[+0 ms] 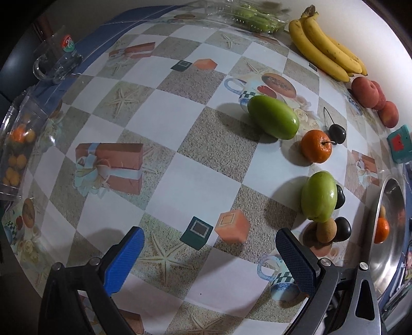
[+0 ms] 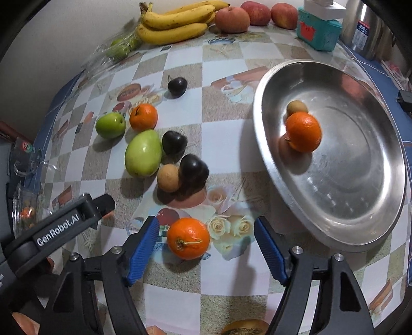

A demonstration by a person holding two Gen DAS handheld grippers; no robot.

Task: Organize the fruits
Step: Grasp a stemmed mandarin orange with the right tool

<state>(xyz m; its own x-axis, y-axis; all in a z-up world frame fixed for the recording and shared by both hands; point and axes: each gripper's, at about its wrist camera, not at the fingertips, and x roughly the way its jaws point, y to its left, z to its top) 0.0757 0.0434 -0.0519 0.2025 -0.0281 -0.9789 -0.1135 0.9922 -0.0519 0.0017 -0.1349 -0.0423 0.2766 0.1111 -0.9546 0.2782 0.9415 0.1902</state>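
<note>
Right gripper is held spread round an orange, pads not touching; left gripper is spread over checkered tablecloth, nr steel tray.

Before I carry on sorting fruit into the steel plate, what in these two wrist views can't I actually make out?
- Green fruits in the clear clamshell: left wrist view, blurred behind plastic, count unclear.
- Small orange fruits in the clear box: left view, cut by the edge.
- Steel plate: left view, mostly cropped.
- Tan fruit in the plate: right view, half hidden by the orange.
- Left gripper: open over bare cloth.
- Right gripper: pads clear of the tangerine.
</note>
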